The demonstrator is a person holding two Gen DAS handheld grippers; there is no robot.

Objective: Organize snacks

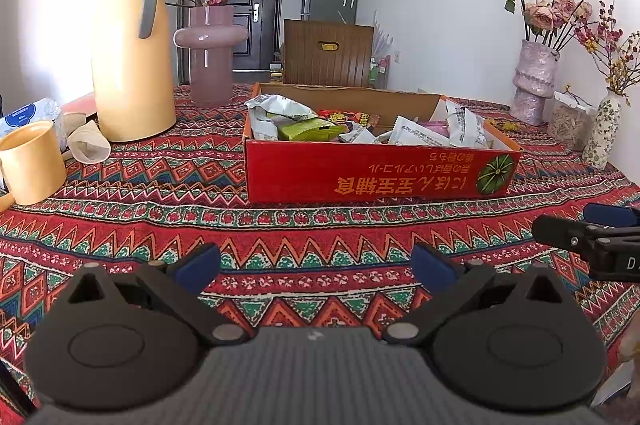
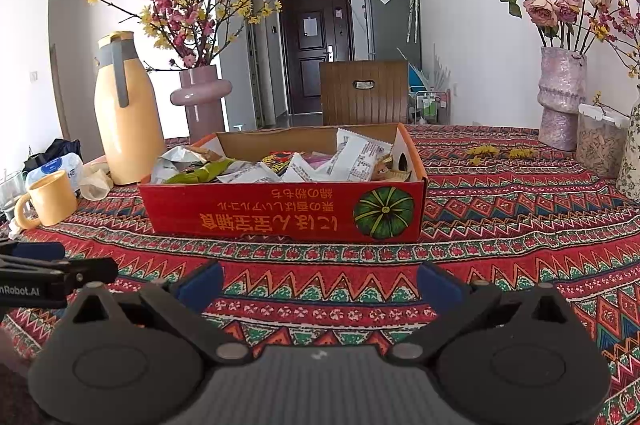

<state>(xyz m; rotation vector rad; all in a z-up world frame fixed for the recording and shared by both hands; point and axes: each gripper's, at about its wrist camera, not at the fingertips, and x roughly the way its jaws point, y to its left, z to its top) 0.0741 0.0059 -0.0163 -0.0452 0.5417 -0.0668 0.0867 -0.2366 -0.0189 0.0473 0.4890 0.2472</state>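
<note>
A red cardboard box [image 1: 380, 169] [image 2: 280, 213] with a green pumpkin picture stands on the patterned tablecloth, ahead of both grippers. Several snack packets fill it: white ones [image 1: 416, 135] [image 2: 356, 157], a green one [image 1: 308, 129] [image 2: 200, 173] and a red one [image 2: 280, 159]. My left gripper [image 1: 316, 261] hovers over the cloth short of the box, open, with nothing between its blue pads. My right gripper [image 2: 320, 281] is likewise open and empty, a little nearer the box's right half. Each gripper shows at the edge of the other's view.
A tall yellow thermos [image 1: 128, 49] [image 2: 124, 113], a yellow mug [image 1: 32, 161] [image 2: 48, 199] and a pink vase of blossoms [image 1: 210, 53] stand left of the box. Rose vases [image 2: 560, 97], a lidded jar [image 2: 600, 141] and a floral bottle [image 1: 602, 133] line the right. A wooden chair [image 2: 364, 91] stands behind.
</note>
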